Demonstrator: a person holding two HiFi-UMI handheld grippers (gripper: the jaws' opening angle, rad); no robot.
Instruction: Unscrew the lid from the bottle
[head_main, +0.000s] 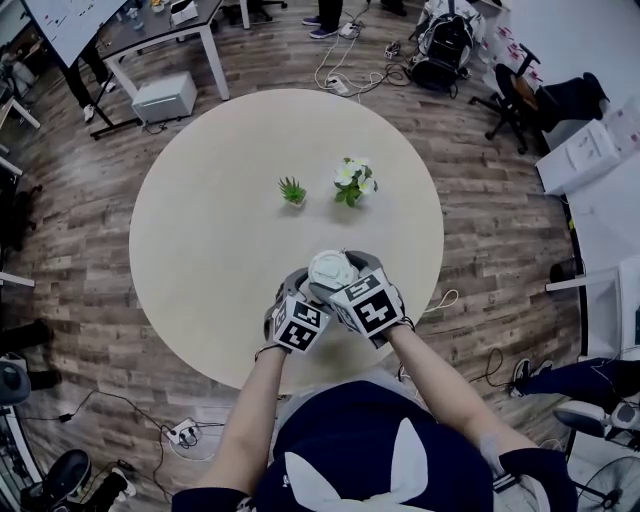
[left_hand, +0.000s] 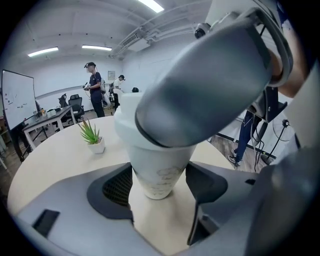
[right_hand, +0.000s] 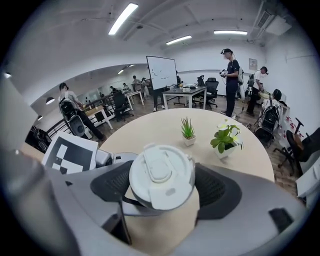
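Jaws of the left gripper (left_hand: 160, 186) pinch the white bottle (left_hand: 155, 165) low on its body, steadying it upright on the round table (right_hand: 165, 125). The right gripper (right_hand: 164, 187) has its jaws clamped across the lid (right_hand: 160, 172) from above, probably to twist it off. Beyond the jaws stand two small potted plants (right_hand: 187, 131).

The bottle (left_hand: 159, 172) is white and tapered, narrowing toward its base, with faint marks on its side. It is standing upright on the round pale surface (head_main: 210, 230) near the person's edge, and the left hand-held gripper (left_hand: 159, 187) is clamping it low down. Its lid (right_hand: 161, 175), white and round with a flip tab, is sitting on top, not yet off, and the right hand-held gripper (right_hand: 162, 185) is pinching its rim.
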